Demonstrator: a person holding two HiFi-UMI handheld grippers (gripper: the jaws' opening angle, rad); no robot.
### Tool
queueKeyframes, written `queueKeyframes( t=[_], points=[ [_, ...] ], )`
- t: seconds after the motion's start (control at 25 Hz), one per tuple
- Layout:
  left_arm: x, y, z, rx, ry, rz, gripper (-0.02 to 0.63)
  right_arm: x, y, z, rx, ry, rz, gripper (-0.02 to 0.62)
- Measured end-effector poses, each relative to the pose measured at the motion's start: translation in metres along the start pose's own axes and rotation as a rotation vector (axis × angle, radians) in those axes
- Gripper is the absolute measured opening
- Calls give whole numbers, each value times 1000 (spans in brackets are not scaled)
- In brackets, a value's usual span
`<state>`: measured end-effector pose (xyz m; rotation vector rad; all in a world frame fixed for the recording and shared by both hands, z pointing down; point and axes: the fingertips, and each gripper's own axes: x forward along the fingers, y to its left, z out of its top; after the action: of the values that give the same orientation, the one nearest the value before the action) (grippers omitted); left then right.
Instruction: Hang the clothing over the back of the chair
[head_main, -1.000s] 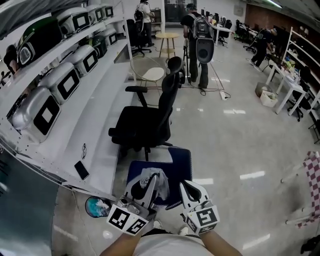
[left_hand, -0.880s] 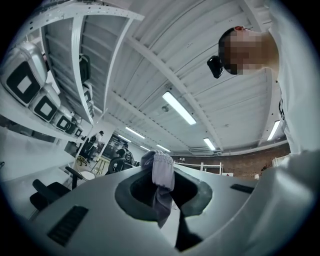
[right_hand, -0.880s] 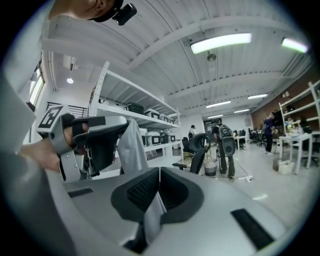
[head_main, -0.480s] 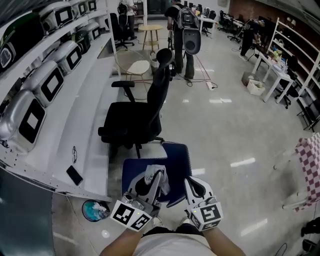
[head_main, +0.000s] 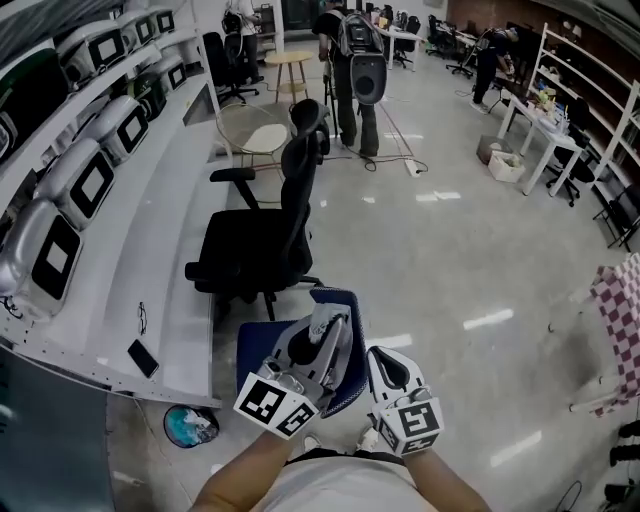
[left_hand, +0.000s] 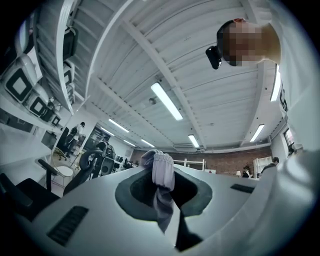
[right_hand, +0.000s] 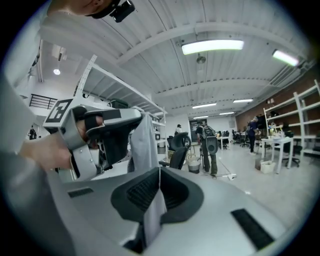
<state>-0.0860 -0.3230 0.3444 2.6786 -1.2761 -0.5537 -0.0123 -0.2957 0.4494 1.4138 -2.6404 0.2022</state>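
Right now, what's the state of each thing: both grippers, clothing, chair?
left gripper: fingers shut on the clothing
right gripper: fingers shut on a fold of the clothing
clothing: bunched, held by both grippers, not on the chair
chair: upright, back bare, nothing hung on it

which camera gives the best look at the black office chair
The head view: the black swivel office chair with a headrest shows whole and side-on, from headrest down to base. The right gripper view shows it small and distant. The left gripper view shows it only as a dark, distorted shape low at the left.
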Motion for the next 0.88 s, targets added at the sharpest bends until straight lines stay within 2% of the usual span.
queueKeyframes(
  t=[0.32,0.4,0.56,0.72,0.88],
  points=[
    [67,-24,-24,3,36,-54,40,-14,-53,-9,4,9,-70,17],
    [80,-30,-42,-28,60,-58,40,-16,-67,-14,6,20,-93,17],
    [100,-34,-89,-138,117,-44,40,-28,-98,-19,20,23,-143,17],
    [113,-41,-134,-160,179,-22,40,-43,-129,-21,32,18,-195,17],
    [117,-50,-184,-249,255,5,41,-55,-152,-25,43,27,-219,17]
  ],
)
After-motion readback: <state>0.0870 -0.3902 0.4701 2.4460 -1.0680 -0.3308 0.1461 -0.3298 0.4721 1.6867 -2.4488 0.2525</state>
